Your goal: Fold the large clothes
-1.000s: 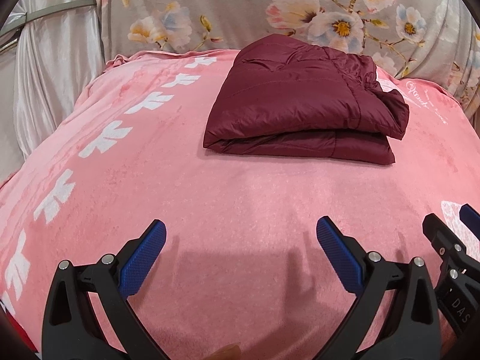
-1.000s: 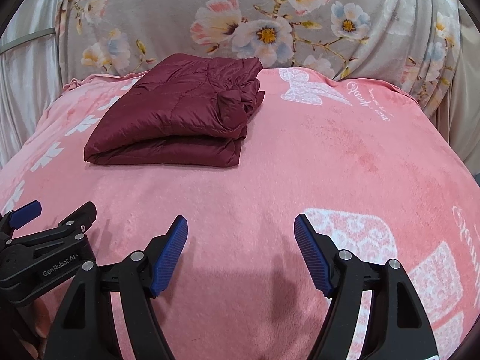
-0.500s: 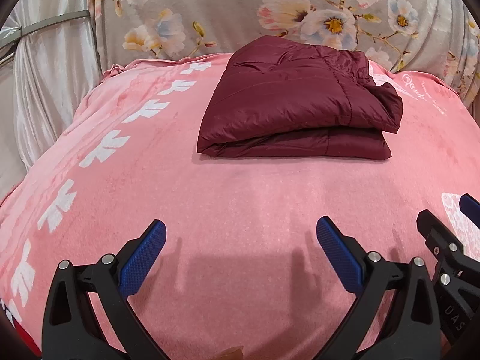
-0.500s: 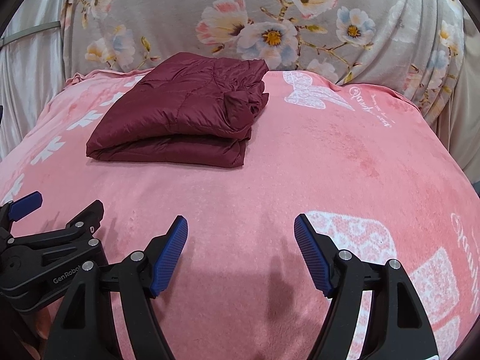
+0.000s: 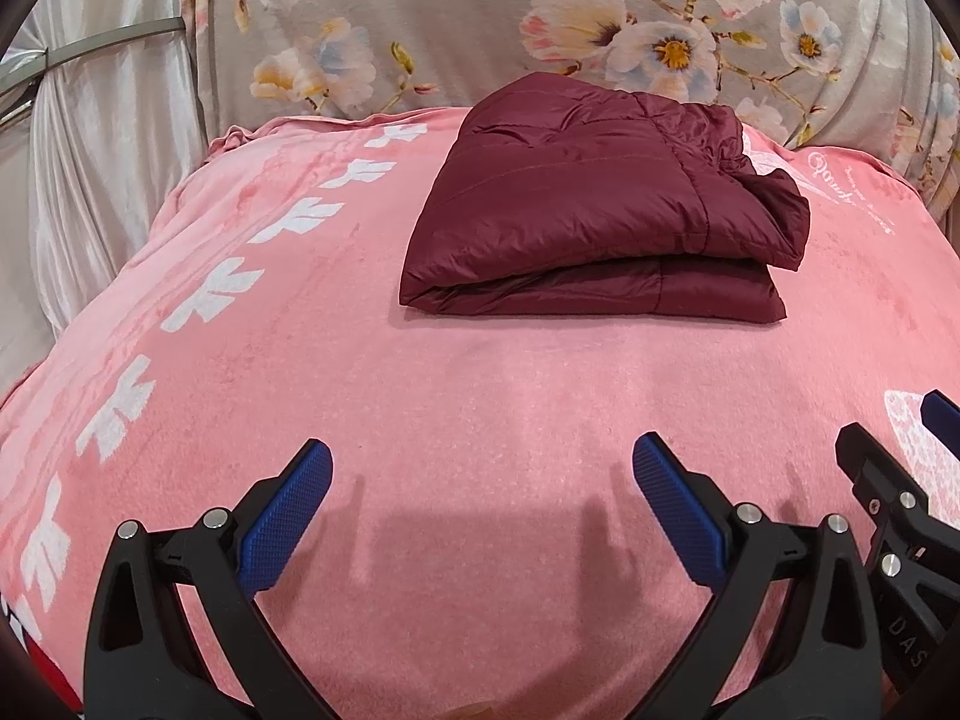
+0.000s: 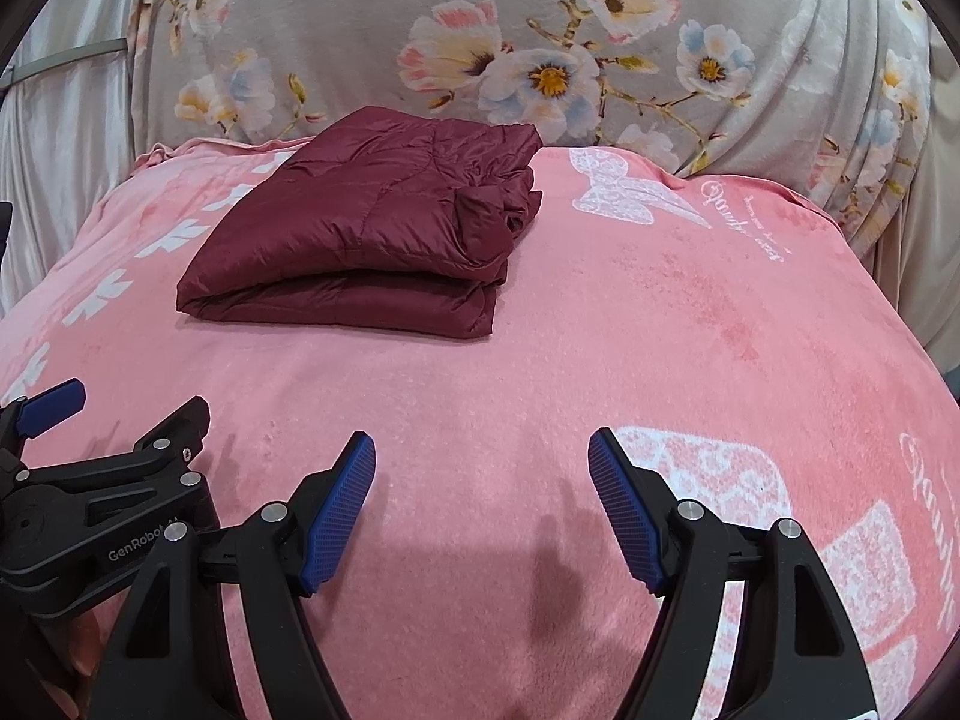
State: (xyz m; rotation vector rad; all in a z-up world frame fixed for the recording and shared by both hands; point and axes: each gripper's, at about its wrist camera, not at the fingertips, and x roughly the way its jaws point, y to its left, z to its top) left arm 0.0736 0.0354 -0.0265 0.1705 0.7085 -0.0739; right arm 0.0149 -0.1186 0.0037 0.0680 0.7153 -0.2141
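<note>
Pink blanket [image 5: 480, 396] with white motifs, spread flat before a floral grey drape [image 5: 480, 24]. Folded maroon quilted jacket [image 5: 600, 222] lying on the blanket's far half, well apart from both tools. Left gripper [image 5: 480, 504] and right gripper [image 6: 482, 501] low over the near edge, side by side, blue pads [image 6: 336, 516] spread wide, holding nothing.

Right tool [image 5: 900, 480] cut by frame edge
</note>
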